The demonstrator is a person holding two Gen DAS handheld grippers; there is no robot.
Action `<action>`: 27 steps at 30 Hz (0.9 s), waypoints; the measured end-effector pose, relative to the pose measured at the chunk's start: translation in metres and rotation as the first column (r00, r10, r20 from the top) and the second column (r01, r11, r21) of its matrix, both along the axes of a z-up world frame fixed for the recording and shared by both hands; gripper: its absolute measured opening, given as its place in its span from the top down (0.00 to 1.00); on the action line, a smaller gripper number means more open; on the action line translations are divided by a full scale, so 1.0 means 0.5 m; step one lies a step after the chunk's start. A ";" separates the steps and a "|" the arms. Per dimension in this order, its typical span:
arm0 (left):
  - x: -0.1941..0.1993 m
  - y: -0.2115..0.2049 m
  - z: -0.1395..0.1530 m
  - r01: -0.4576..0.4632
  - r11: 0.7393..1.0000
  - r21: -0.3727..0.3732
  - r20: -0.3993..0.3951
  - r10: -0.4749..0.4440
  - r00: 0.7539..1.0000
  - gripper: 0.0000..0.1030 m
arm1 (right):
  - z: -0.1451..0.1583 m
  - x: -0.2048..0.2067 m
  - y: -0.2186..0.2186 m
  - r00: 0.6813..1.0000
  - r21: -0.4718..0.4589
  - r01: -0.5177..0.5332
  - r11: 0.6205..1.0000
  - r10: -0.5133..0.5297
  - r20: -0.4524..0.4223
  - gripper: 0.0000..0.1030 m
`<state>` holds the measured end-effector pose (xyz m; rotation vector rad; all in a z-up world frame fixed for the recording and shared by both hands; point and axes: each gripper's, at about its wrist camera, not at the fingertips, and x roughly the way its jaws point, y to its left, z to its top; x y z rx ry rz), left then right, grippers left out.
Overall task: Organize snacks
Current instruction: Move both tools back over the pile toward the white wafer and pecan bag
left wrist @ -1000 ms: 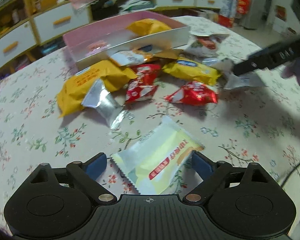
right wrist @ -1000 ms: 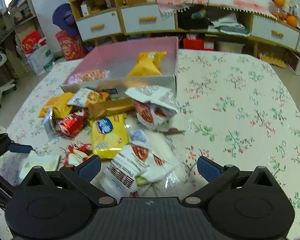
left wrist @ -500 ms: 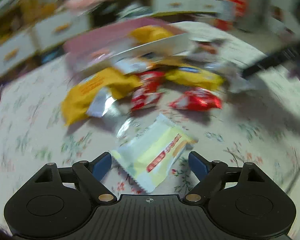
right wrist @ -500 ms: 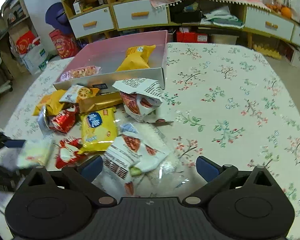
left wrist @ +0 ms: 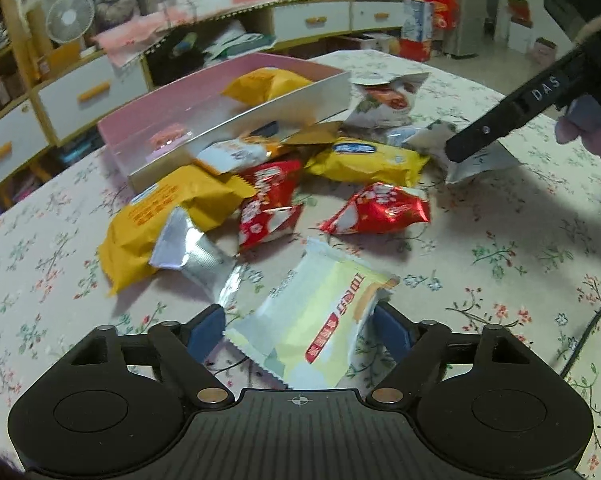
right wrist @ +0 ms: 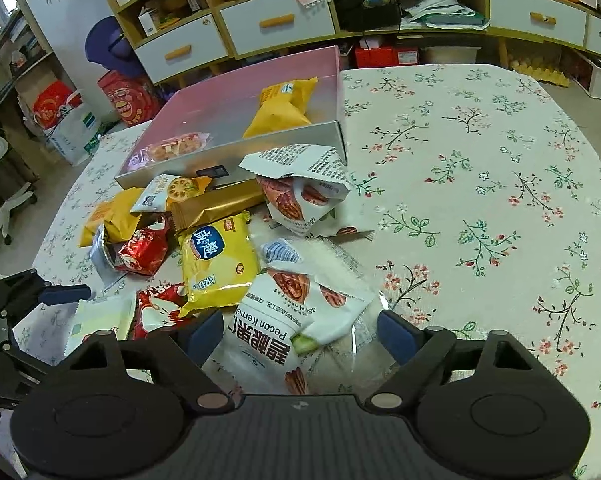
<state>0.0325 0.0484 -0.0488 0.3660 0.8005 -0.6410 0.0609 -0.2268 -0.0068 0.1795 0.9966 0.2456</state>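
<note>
Left tongs [left wrist: 298, 326]: jaws just been closing, a pale yellow wafer packet [left wrist: 316, 320] between my blue pads. The right pad meets the wrapper's edge, the left sits just beside its corner — whether I truly grip it I cannot tell.

Right tongs [right wrist: 300, 334]: jaws likewise just been closing around a white pecan-kernel bag [right wrist: 284, 320], which lies on the floral tablecloth [right wrist: 480, 200]; pads close at either side, firm contact not clear.

Pink box [right wrist: 240, 108] — beyond the heap, holding a yellow packet [right wrist: 284, 106].
</note>
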 end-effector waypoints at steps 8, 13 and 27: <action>-0.005 -0.019 0.012 -0.113 0.993 0.027 -0.069 0.115 0.991 0.37 | 0.012 -0.010 -0.018 1.000 -0.046 -0.011 0.999 0.011 0.007 0.62; -0.006 -0.024 0.015 -0.110 0.994 0.003 -0.080 0.110 0.991 0.35 | 0.013 -0.006 -0.025 1.000 -0.050 0.010 0.999 -0.009 0.004 0.60; 0.020 -0.055 0.011 -0.097 0.995 0.021 -0.058 0.098 0.993 0.23 | 0.003 -0.001 -0.004 1.000 -0.110 -0.015 0.994 0.016 0.006 0.72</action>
